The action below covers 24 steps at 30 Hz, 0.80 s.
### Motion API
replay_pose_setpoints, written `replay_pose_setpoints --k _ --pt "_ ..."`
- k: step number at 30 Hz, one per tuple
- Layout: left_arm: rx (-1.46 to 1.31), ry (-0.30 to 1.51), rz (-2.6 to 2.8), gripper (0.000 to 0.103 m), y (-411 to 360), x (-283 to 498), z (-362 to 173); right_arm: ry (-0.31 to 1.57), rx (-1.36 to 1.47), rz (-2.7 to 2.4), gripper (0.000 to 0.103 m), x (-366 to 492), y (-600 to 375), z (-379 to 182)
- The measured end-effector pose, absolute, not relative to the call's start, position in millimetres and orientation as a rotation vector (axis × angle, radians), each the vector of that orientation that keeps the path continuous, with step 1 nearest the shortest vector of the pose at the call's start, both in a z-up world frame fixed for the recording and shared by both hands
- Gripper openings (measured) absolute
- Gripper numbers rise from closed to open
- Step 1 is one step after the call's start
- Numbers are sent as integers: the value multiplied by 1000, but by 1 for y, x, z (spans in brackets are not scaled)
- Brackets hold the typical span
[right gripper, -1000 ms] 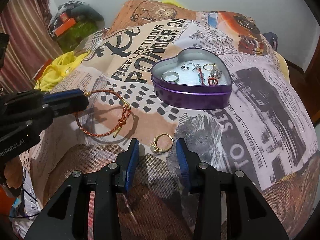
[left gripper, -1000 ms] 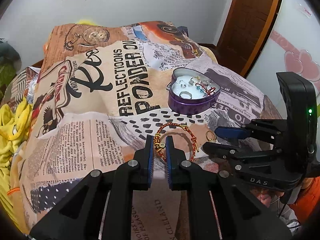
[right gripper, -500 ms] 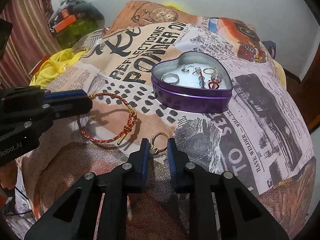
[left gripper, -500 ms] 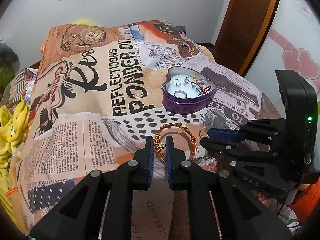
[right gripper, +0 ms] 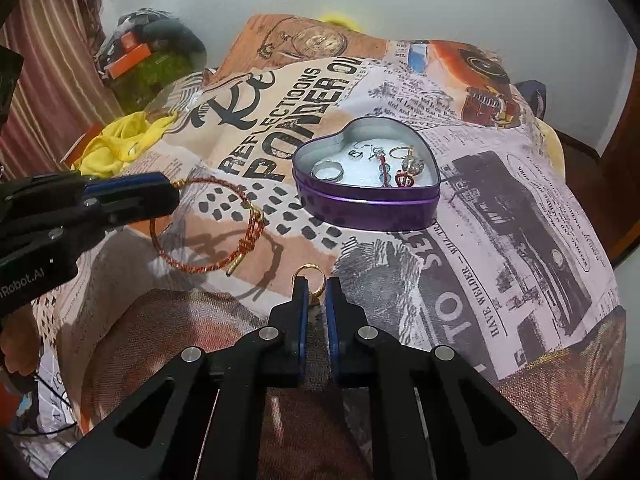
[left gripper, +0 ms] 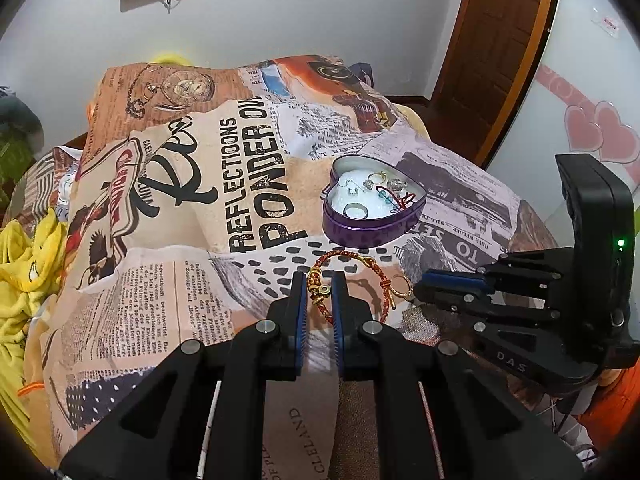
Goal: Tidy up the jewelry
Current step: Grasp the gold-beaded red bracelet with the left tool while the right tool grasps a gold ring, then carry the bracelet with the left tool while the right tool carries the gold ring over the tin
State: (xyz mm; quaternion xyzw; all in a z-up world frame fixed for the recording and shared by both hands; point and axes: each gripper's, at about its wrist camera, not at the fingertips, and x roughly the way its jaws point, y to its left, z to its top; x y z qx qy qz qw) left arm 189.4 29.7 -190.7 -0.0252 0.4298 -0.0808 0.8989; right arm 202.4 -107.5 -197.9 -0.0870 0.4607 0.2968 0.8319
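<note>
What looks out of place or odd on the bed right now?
Nothing is spilled or damaged. The purple heart-shaped tin sits level, jewelry inside. Only two pieces are outside it: the red-and-gold braided bracelet, pinched by the left gripper, and the small gold ring, pinched by the right gripper.

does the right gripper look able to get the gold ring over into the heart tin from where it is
Probably yes. The right gripper is shut on the gold ring, and the open purple heart tin lies just ahead with only bare blanket between; the left gripper stays off to the side.
</note>
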Motion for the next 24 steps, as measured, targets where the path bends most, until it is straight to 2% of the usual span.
replay_pose_setpoints --k 4,6,15,17,24 --pt "-58 894 -165 10 31 189 -193 1025 -170 649 13 203 -107 -200" --pt "-62 898 -164 10 33 189 -194 1018 -194 633 22 204 -104 -201" --pt "-80 905 -158 10 40 190 -199 992 -254 627 22 205 -90 -210" --pt "-79 904 -156 10 41 190 -199 969 -281 617 17 202 -87 -210" --pt "-76 898 -160 9 40 190 -195 958 -250 613 17 203 -92 -207"
